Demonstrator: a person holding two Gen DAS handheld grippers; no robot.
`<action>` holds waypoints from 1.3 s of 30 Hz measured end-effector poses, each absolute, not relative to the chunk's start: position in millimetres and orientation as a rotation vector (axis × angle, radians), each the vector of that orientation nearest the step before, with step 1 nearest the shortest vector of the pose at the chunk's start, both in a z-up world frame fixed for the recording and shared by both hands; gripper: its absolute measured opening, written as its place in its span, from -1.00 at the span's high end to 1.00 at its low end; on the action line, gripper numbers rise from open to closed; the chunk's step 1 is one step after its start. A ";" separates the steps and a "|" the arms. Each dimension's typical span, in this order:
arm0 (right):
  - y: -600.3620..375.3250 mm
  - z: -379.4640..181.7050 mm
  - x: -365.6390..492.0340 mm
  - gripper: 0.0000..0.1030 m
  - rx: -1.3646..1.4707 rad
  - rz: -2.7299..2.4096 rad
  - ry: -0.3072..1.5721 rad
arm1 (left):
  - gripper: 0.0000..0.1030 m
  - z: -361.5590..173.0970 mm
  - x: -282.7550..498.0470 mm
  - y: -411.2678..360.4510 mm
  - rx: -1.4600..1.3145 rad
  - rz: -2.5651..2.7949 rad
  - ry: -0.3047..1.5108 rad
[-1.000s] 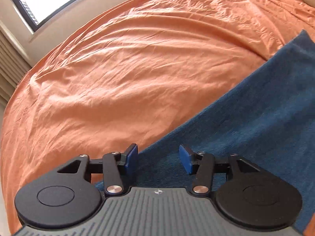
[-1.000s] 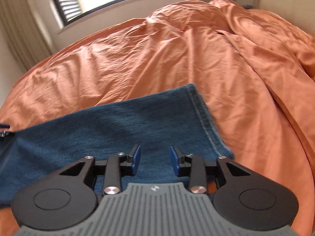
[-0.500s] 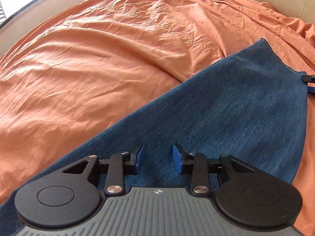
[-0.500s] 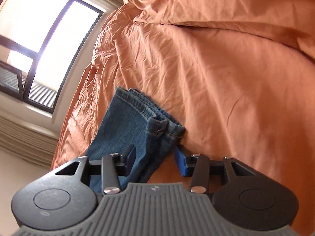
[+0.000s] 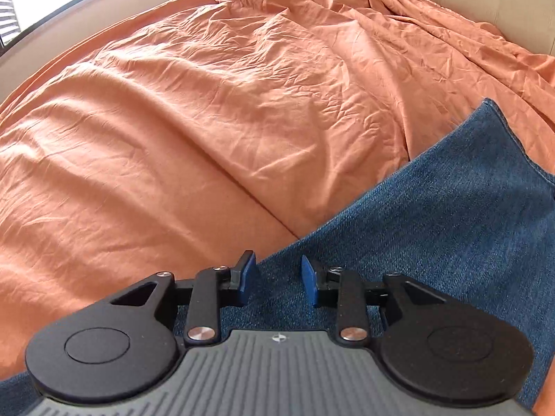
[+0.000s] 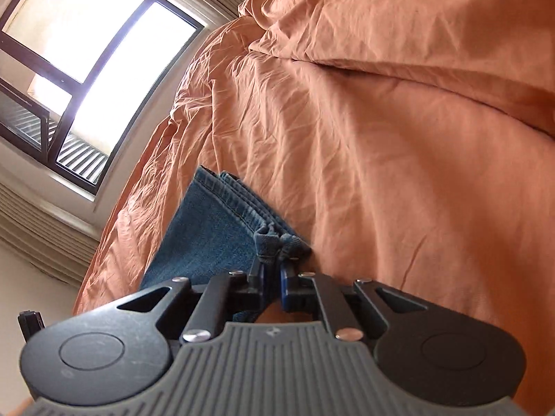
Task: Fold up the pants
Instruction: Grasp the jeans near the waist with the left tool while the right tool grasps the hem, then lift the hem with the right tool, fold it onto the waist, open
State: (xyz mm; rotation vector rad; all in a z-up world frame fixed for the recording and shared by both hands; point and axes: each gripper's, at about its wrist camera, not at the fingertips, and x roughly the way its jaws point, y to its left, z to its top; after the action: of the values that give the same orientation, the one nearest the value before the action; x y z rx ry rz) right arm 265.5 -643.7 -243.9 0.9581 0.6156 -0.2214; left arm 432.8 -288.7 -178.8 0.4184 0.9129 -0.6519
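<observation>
The blue denim pants [image 5: 451, 222] lie flat on the orange bedsheet [image 5: 208, 121], stretching to the right in the left wrist view. My left gripper [image 5: 277, 279] is open, low over the pants' long edge, with cloth between and under its blue pads. In the right wrist view the stacked leg hems [image 6: 242, 208] show, and my right gripper [image 6: 273, 282] is shut on the hem corner of the pants [image 6: 274, 242].
The rumpled orange sheet [image 6: 381, 138] covers the whole bed, with a raised fold [image 6: 416, 66] at the far side. A window [image 6: 86, 69] and curtains stand beyond the bed's left edge. A beige wall [image 5: 485, 0] borders the bed's far right.
My right gripper has closed on the hem corner it straddled half a second ago. My left gripper shifted left, back toward the pants' long edge, and stays open.
</observation>
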 end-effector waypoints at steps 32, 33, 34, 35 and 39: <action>-526.0 -50.0 303.5 0.94 0.372 -0.187 0.580 | 0.76 -132.2 226.7 -199.4 0.234 -0.894 0.955; -513.9 -39.3 305.6 0.94 0.344 -0.170 0.567 | 0.76 -126.4 227.2 -188.2 0.219 -0.883 0.944; -498.7 -26.8 308.2 0.94 0.312 -0.147 0.554 | 0.76 -119.6 227.6 -174.8 0.202 -0.868 0.933; -483.7 -16.0 310.2 0.94 0.280 -0.125 0.542 | 0.76 -112.7 228.8 -160.9 0.184 -0.853 0.923; -416.2 17.4 320.3 0.94 0.153 -0.029 0.503 | 0.71 -89.0 234.2 -101.8 0.110 -0.773 0.881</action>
State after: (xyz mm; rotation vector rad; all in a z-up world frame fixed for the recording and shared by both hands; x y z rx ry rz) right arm 320.3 -416.2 17.4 0.1530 0.5029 -0.0293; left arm 234.2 -101.8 -89.0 0.1103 0.8813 -0.7735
